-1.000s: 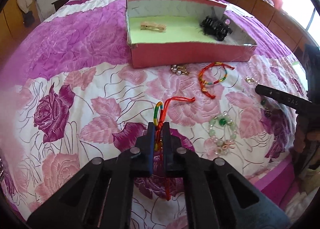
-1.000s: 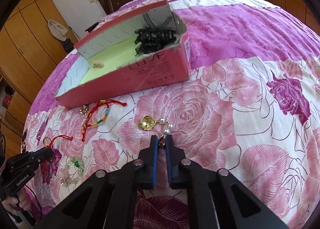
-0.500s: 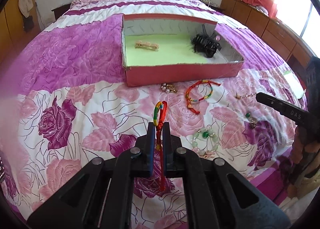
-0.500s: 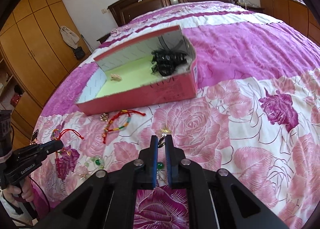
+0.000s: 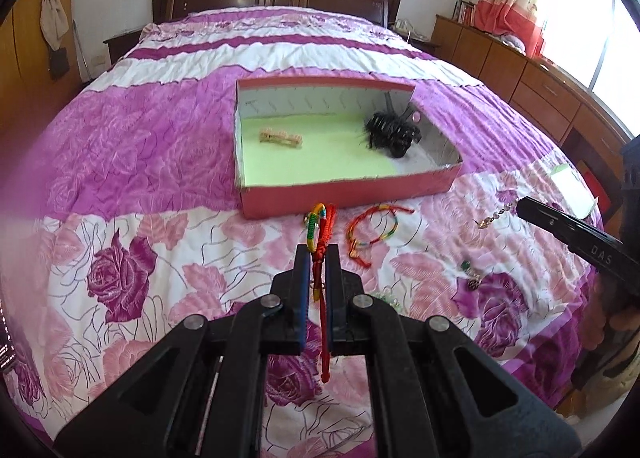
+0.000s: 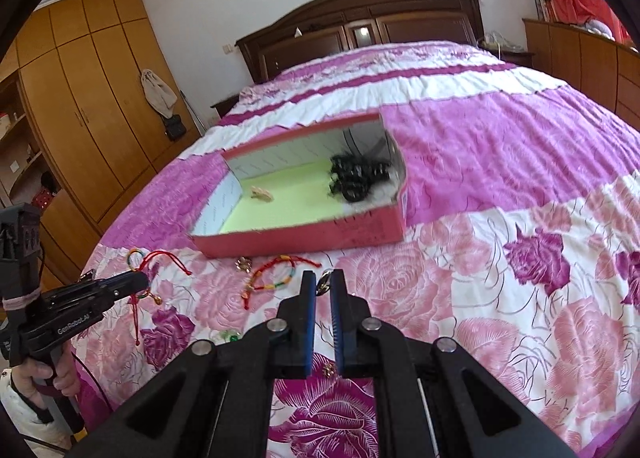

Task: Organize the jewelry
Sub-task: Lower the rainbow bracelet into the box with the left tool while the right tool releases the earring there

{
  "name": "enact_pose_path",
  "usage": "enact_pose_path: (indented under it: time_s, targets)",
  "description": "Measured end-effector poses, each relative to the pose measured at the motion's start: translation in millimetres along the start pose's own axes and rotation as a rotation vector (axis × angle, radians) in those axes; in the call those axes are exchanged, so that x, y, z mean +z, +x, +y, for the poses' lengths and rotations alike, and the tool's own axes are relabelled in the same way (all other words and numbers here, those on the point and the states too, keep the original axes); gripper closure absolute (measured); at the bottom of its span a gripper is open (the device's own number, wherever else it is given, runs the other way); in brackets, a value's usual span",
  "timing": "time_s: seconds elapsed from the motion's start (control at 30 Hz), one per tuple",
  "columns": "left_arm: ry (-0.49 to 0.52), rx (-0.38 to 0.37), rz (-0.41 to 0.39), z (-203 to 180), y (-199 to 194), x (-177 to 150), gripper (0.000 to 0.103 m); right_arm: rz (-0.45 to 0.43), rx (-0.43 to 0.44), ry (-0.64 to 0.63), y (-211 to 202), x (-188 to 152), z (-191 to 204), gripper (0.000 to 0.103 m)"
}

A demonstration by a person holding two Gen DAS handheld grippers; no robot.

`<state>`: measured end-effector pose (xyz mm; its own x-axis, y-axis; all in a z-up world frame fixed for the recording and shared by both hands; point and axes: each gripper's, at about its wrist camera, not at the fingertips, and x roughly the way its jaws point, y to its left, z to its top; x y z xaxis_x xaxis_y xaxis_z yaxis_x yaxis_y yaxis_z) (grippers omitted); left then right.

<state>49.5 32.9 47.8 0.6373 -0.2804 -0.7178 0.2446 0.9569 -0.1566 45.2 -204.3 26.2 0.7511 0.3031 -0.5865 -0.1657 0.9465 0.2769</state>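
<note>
On the quilted bed (image 5: 132, 161), at the left, the left gripper (image 5: 316, 254) is clamped narrow on a red cord bracelet (image 5: 320, 230) with a rainbow band, lifted clear of the cover, its loop sticking up past the fingertips and a red tail dangling below the jaws. Just beyond it stands the pink box (image 5: 348, 193) with its pale green floor, which holds a small beige hair clip (image 5: 280, 137) on the left and a black claw clip (image 5: 390, 131) in the far right corner. To the right of the held bracelet, a second red and rainbow bracelet (image 5: 372, 227) lies on the cover just in front of the box wall. Further right, the right gripper (image 6: 323, 286) is pinched on a gold pendant chain (image 5: 494, 215) with pale beads, which hangs from its tip above the bed. A green-beaded piece (image 5: 470, 274) lies on the cover below it.

Both pieces look picked and in carry, so the step in hand is transport to the box. Next, each gripper needs to pass over the near wall, hover above bare green floor, and open to drop its piece without snagging the cord.
</note>
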Motion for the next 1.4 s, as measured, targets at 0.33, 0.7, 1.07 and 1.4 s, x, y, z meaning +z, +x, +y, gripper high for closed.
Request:
enact_pose_path:
  time_s: [0.33, 0.7, 1.07, 1.4]
  targets:
    - [0.016, 0.01, -0.055, -10.0, 3.1, 32.3, 0.103, -0.078, 0.035, -0.048, -7.7, 33.4, 12.0, 0.094]
    - [-0.002, 0.017, -0.081, -10.0, 28.1, 72.6, 0.103, -0.142, 0.025, -0.063, 17.1, 81.9, 8.8, 0.094]
    - [-0.051, 0.032, 0.0, 2.8, 86.9, 86.5, 0.103, -0.076, -0.028, -0.053, 77.2, 91.9, -13.0, 0.094]
    - [-0.071, 0.049, 0.111, 14.1, 138.1, 82.6, 0.103, 0.047, -0.083, -0.054, 132.5, 79.0, -24.2, 0.094]
